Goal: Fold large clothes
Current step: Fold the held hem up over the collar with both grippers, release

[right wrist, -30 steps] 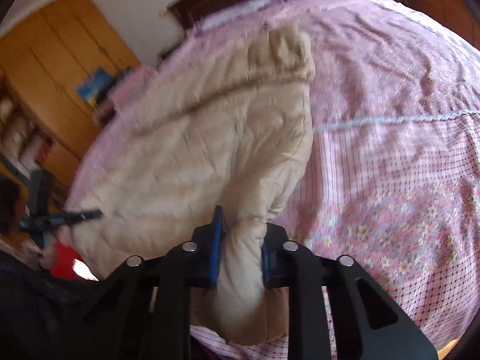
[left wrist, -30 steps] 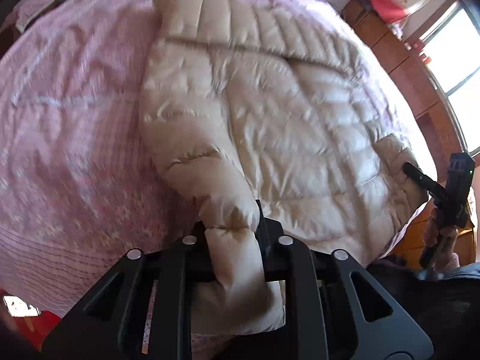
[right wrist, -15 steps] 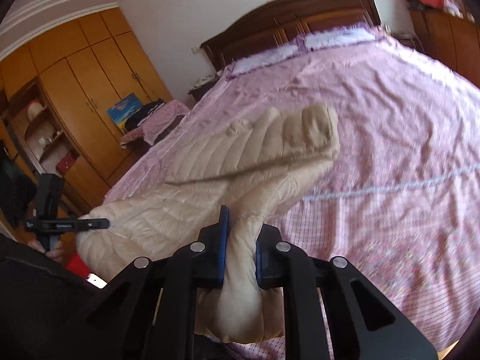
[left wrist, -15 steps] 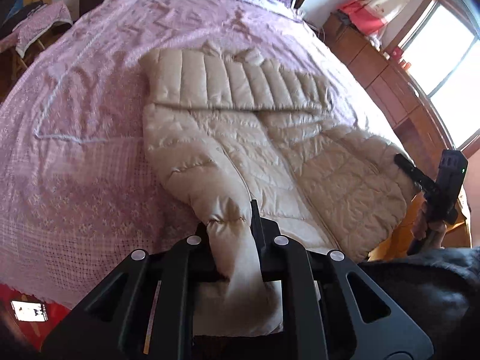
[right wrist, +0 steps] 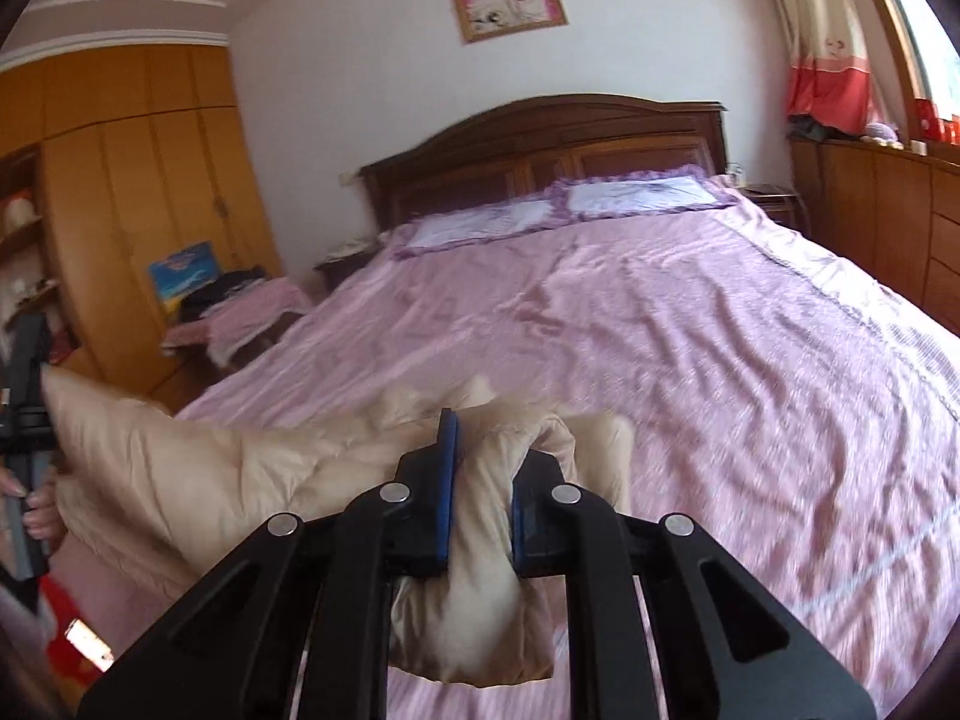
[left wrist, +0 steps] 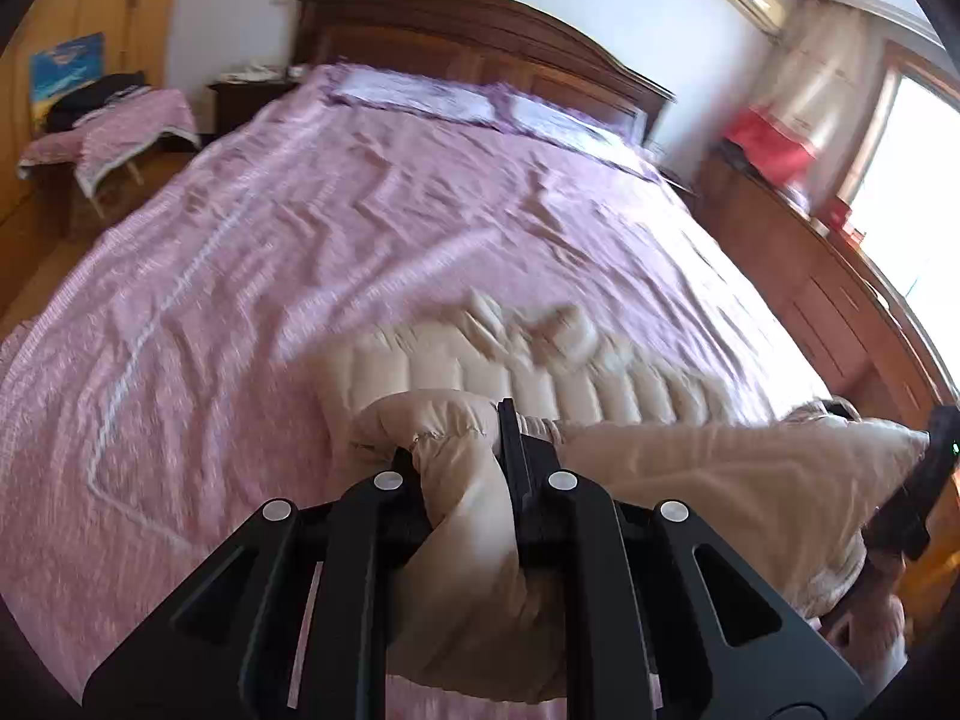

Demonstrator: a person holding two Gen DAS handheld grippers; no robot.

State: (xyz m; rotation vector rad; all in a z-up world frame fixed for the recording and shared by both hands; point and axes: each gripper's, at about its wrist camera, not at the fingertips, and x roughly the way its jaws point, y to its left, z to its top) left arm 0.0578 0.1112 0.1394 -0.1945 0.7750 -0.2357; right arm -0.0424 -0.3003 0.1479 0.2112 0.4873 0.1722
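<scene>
A beige quilted puffer jacket (left wrist: 690, 468) lies across the near end of a bed with a pink cover (left wrist: 360, 228). My left gripper (left wrist: 456, 450) is shut on a bunched corner of the jacket's near edge. My right gripper (right wrist: 483, 462) is shut on the other near corner of the jacket (right wrist: 240, 480). The near edge is lifted off the bed and stretched between both grippers. The jacket's far part, with collar (left wrist: 528, 330), still rests on the cover. The right gripper shows at the left view's right edge (left wrist: 924, 480), the left gripper at the right view's left edge (right wrist: 24, 420).
A dark wooden headboard (right wrist: 540, 144) and two pillows (right wrist: 564, 204) stand at the far end. A wooden wardrobe (right wrist: 120, 180) and a small covered table (right wrist: 234, 312) are left of the bed. Wooden cabinets (left wrist: 840, 300) and a bright window are on the right.
Both grippers have lifted the jacket's near edge and tilted up, so the views now face the headboard. The jacket's lower part has risen off the bed and folds toward its collar.
</scene>
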